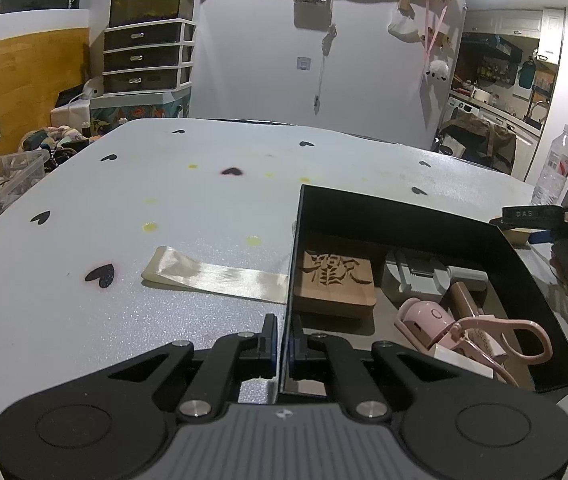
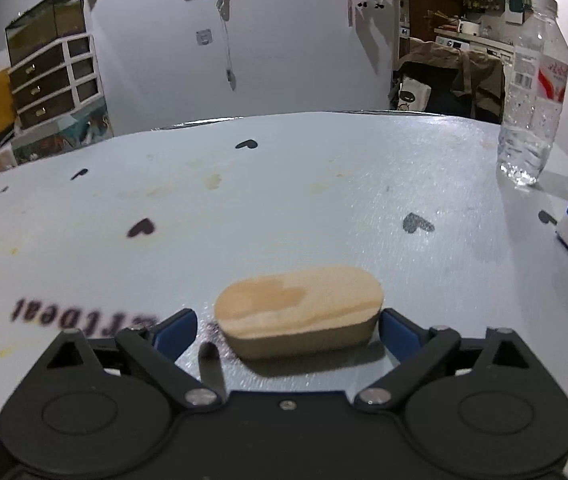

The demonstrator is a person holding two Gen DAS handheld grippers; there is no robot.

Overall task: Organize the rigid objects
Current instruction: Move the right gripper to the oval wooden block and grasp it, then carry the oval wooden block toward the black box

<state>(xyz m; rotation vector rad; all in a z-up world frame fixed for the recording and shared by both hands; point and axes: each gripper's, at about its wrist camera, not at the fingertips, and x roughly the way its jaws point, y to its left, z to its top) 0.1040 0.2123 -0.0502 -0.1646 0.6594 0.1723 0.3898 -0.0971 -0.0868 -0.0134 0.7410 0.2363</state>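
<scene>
Presently the left gripper has its jaws clamped on the near wall of the black box, steadying it. The right gripper stands with jaws wide, straddling the oval wooden block on the tabletop, pads apparently not yet pressing. Judged step: pick-up; next, close on the block's ends, lift and carry it to the box.

An oval wooden block lies flat on the desk. A black box nearby holds a carved wooden block and pink scissors.

Left claw pinched shut, angled down; right claw spread wide, angled down.
</scene>
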